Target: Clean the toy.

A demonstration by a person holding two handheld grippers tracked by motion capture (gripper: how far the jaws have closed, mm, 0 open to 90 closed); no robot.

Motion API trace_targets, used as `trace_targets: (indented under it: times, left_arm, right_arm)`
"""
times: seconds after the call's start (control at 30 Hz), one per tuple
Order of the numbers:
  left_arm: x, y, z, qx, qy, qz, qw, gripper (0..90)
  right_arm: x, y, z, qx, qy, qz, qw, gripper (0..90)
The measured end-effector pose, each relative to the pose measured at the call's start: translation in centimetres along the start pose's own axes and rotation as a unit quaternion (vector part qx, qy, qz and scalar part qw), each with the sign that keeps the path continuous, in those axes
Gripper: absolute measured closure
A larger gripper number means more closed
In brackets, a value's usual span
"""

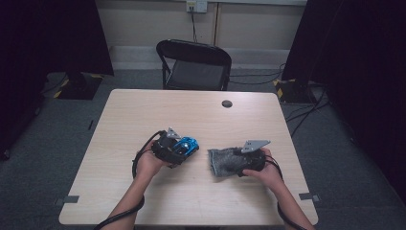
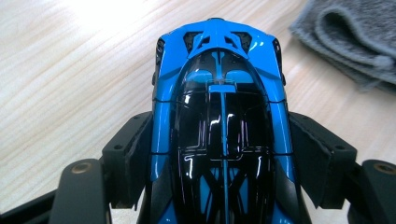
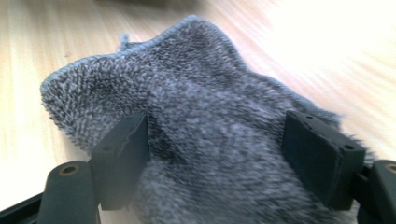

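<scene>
The bench point(image 1: 143, 115) was a pale wooden table, with a black chair point(image 1: 196, 64) beyond its far edge and a small dark round cap point(image 1: 227, 103) near that edge. Around mid-bench, a little toward the near edge, the grey cloth point(image 1: 222, 162) sat bunched between the right gripper's point(image 1: 239, 160) jaws, clamped on it. Just left of it, apart from it, the blue toy car point(image 1: 186, 145) was clamped by its sides in the left gripper point(image 1: 178, 148). The step looked like wiping the car: next, cloth and car would need bringing together. Open bench lay all round, edges well off.
</scene>
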State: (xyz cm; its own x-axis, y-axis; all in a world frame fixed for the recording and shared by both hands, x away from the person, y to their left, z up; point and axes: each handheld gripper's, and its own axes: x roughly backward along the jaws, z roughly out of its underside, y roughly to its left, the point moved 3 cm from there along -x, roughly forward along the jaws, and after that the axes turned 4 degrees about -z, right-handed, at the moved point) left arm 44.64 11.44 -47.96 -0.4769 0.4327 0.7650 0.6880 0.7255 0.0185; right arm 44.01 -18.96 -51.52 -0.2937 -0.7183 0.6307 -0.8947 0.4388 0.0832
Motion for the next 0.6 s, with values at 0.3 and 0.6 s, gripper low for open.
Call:
trace_targets:
  times: [0.3, 0.6]
  left_arm:
    - [1.5, -0.6, 0.1, -0.009, -0.021, 0.014, 0.9996, 28.2]
    - [2.4, -2.1, 0.2, -0.027, -0.031, 0.037, 0.9985, 28.2]
  right_arm:
    - [0.7, -0.7, 0.8, -0.001, 0.021, 0.011, 0.9997, 26.4]
    - [0.4, 0.1, 0.2, -0.008, 0.045, 0.048, 0.9978, 69.4]
